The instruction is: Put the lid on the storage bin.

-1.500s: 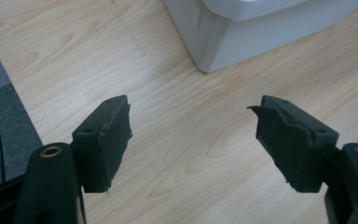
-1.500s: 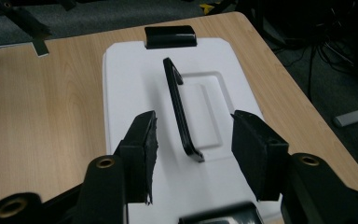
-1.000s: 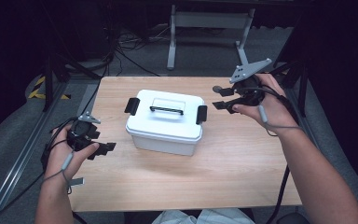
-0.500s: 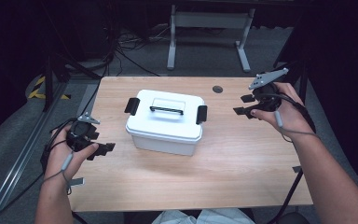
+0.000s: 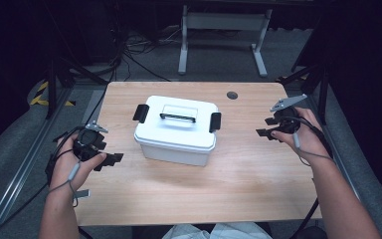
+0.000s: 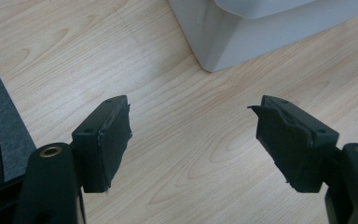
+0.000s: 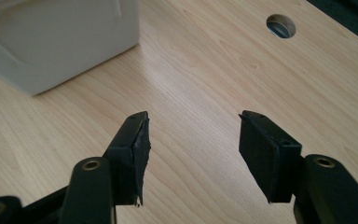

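Note:
A white lidded box (image 5: 176, 130) with a black handle (image 5: 177, 117) and a black latch on each end stands in the middle of the wooden table (image 5: 248, 179). My left gripper (image 5: 110, 160) hovers low at the table's left side, open, with nothing between its jaws; a corner of the box (image 6: 242, 37) lies ahead of it. My right gripper (image 5: 262, 127) is held at the table's right side, open and empty, its jaws turned toward the box (image 7: 51, 42).
A round cable hole (image 5: 232, 95) sits near the table's far edge, also ahead of the right gripper as the hole (image 7: 280, 25). Grey floor, cables and a metal frame (image 5: 224, 22) lie beyond the table. A rail (image 5: 15, 169) runs along the left.
My right gripper has drawn back to the right and toward the near side, away from the box's far right corner, and come lower. The left gripper has barely moved.

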